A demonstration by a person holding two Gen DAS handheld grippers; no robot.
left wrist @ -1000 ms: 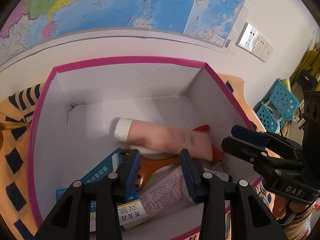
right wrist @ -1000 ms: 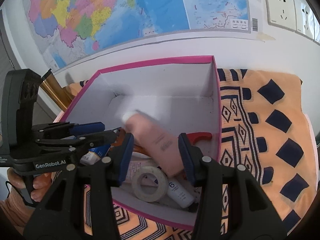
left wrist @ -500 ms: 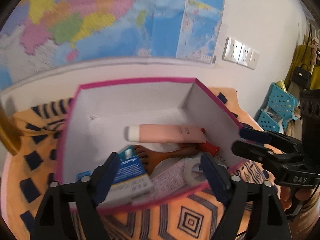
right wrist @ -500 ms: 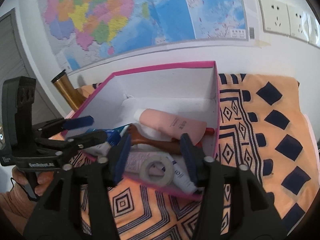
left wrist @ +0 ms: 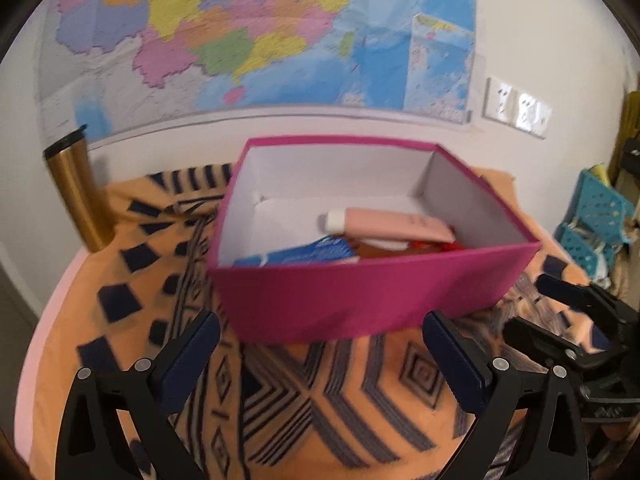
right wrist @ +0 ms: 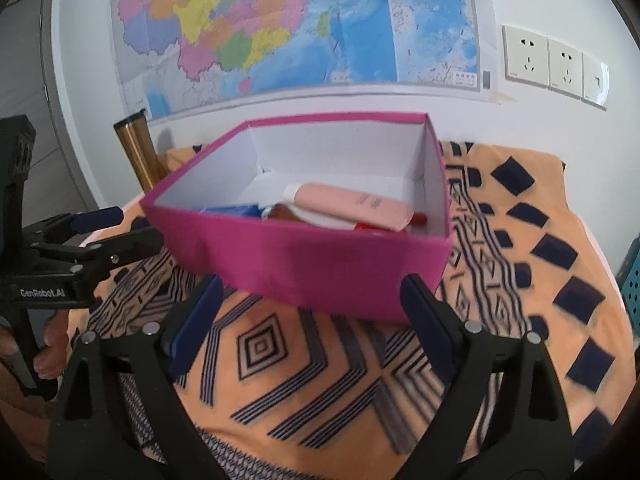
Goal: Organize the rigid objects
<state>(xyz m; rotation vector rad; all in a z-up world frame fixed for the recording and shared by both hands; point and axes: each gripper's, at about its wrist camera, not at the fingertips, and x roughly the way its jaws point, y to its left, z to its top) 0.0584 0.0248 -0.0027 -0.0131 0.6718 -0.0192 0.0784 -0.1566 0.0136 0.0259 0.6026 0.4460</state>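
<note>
Now the pink box (left wrist: 372,292) sits on the orange patterned cloth (left wrist: 328,400) that covers the surface, with a map (right wrist: 296,24) on the wall behind it. Inside the box lie a pale pink tube (right wrist: 352,204) with a white cap, a blue carton (left wrist: 304,254) towards the left, and something red (left wrist: 436,246) under the tube's far end; the rest of the contents are hidden by the near wall.

Both tools are outside the box, on its near side, above the cloth. The left tool (left wrist: 320,360) has just been opening and its jaws stand spread wide, with nothing between them but the cloth below. The right tool (right wrist: 312,316) has likewise just been opening; its jaws are spread apart and hold nothing. In the right wrist view, fingers (right wrist: 48,344) grip the handle of the left tool at the left edge. A gold cup (right wrist: 138,148) stands beyond the box on the left, near the wall.
</note>
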